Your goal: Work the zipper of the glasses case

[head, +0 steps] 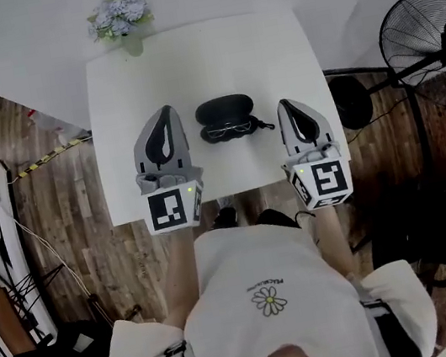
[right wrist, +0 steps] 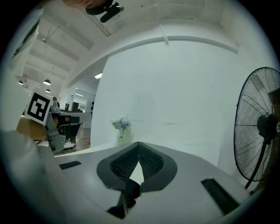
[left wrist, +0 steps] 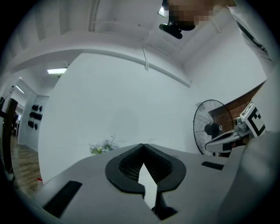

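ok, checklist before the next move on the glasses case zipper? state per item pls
1. Left gripper shut, nothing between its jaws: ok.
2. Right gripper shut, nothing between its jaws: ok.
3. Glasses case on the white table, between the two grippers and touched by neither: ok.
4. Zipper pull located: cannot tell. A small dark tab shows at the case's right end, too small to read.
5. Case visible in the gripper views: not ok. Both look over it at the wall.
6. Vase of flowers at the table's far edge, well apart from the case: ok.
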`<action>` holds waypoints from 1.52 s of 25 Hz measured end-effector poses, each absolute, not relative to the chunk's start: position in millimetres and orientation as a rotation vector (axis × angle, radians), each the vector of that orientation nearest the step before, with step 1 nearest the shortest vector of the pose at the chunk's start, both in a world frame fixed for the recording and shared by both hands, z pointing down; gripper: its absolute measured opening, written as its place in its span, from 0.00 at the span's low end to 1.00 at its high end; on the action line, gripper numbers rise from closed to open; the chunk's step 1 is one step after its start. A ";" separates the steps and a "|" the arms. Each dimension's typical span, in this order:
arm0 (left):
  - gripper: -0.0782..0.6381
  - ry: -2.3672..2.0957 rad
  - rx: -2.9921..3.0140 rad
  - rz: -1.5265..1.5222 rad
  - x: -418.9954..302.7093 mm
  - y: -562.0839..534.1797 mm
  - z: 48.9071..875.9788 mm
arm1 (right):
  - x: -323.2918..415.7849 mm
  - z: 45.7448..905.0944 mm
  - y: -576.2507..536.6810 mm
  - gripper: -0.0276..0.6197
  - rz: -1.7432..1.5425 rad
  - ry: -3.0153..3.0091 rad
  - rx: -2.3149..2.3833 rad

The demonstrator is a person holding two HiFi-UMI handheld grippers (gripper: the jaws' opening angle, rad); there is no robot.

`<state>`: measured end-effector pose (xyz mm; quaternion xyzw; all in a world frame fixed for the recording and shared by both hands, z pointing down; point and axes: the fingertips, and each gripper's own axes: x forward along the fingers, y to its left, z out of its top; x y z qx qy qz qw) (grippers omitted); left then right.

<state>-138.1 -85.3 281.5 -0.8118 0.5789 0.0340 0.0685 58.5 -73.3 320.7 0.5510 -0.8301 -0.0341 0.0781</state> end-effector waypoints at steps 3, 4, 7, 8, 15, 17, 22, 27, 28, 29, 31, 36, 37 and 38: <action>0.13 1.752 -2.463 0.064 -146.7 -112.8 293.5 | 54.0 330.8 -96.7 0.05 -0.118 -2.417 1.651; 0.13 1.773 -2.461 0.057 -150.5 -119.2 296.9 | 56.2 333.7 -102.5 0.05 -0.114 -2.393 1.657; 0.13 1.823 -2.434 0.038 -160.1 -135.2 301.0 | 66.5 338.6 -121.4 0.05 -0.076 -2.381 1.664; 0.13 1.835 -2.415 0.032 -162.3 -140.1 299.6 | 69.9 338.3 -128.6 0.05 -0.066 -2.389 1.669; 0.13 1.854 -2.353 -0.047 -150.3 -141.4 297.9 | 72.4 333.0 -146.8 0.05 -0.073 -2.490 1.591; 0.13 1.854 -2.353 -0.053 -144.6 -143.9 299.9 | 71.7 334.3 -149.4 0.05 -0.066 -2.512 1.570; 0.13 1.843 -2.371 -0.065 -134.3 -143.4 307.4 | 73.4 344.9 -147.0 0.05 -0.026 -2.520 1.536; 0.13 1.852 -2.412 -0.153 -131.2 -151.9 331.7 | 77.8 353.3 -146.7 0.05 0.001 -2.507 1.544; 0.13 1.838 -2.428 -0.182 -128.1 -153.0 337.5 | 79.3 354.6 -145.7 0.05 0.003 -2.500 1.543; 0.13 1.818 -2.449 -0.219 -124.3 -154.4 344.2 | 80.8 355.2 -145.0 0.05 0.002 -2.494 1.542; 0.14 1.770 -2.511 -0.293 -115.1 -158.7 359.1 | 83.4 355.8 -144.7 0.05 -0.003 -2.484 1.541; 0.34 1.449 -2.744 -0.515 -74.8 -171.5 400.3 | 89.5 360.7 -143.2 0.05 -0.002 -2.459 1.539; 0.39 1.335 -2.800 -0.601 -63.8 -171.1 413.6 | 89.8 362.2 -142.3 0.05 0.001 -2.456 1.534; 0.44 1.215 -2.847 -0.687 -53.0 -169.5 427.3 | 89.6 363.7 -141.4 0.05 0.003 -2.454 1.525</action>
